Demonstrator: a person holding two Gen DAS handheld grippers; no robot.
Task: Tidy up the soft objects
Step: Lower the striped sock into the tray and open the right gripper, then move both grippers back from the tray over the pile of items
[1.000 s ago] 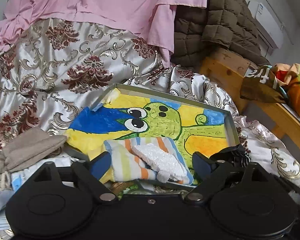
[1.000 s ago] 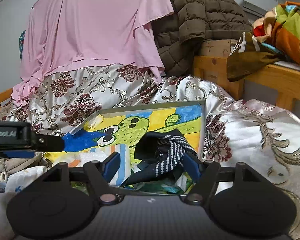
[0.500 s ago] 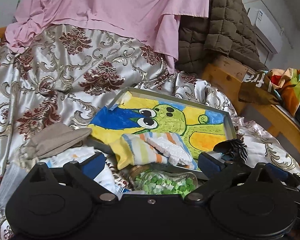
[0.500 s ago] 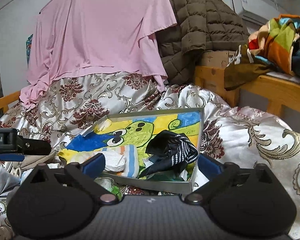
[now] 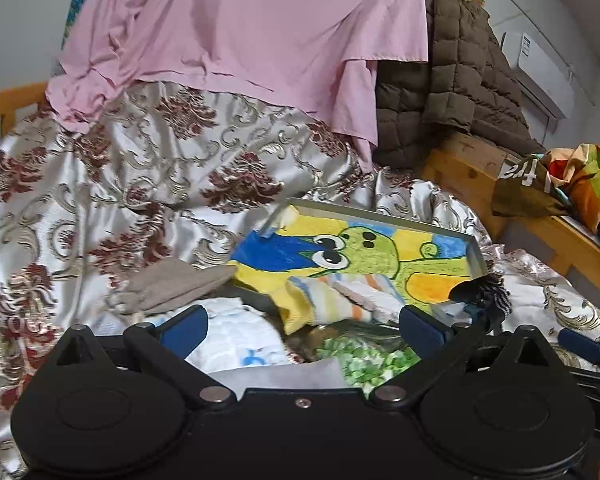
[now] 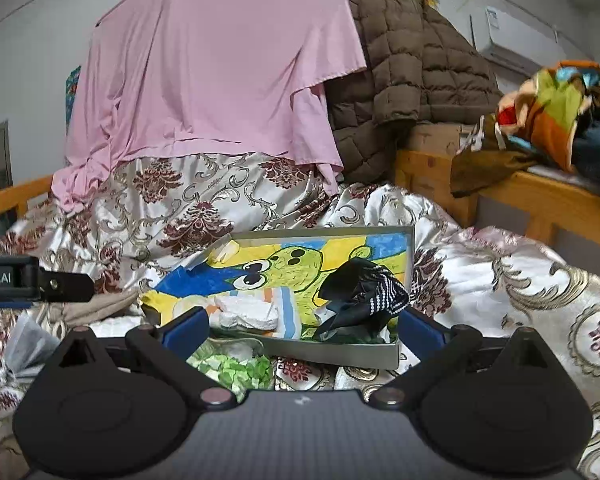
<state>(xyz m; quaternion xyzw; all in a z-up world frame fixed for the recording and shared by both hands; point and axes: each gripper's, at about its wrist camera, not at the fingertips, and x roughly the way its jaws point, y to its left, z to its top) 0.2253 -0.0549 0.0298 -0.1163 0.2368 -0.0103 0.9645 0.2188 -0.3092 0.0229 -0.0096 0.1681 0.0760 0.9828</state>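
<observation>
A shallow grey tray (image 5: 475,248) (image 6: 336,352) with a cartoon picture on its floor lies on the patterned bedspread. In it lie a striped cloth (image 5: 320,300) (image 6: 288,312), a white fluffy piece (image 5: 372,300) (image 6: 248,312) and a black dotted cloth (image 6: 364,296) (image 5: 488,292). My left gripper (image 5: 304,328) is open and empty, in front of the tray over a white-and-blue cloth (image 5: 240,336). My right gripper (image 6: 304,328) is open and empty, just in front of the tray. A beige cloth (image 5: 176,284) (image 6: 92,308) lies left of the tray.
A bag of green bits (image 5: 364,356) (image 6: 232,368) lies in front of the tray. A pink sheet (image 6: 220,80) and a brown quilted jacket (image 6: 412,68) hang behind. A wooden frame (image 6: 540,200) with colourful clothes (image 6: 556,108) stands at the right.
Both grippers have drawn back from the tray and opened wider. The striped cloth with the white piece and the black dotted cloth now lie free in the tray.
</observation>
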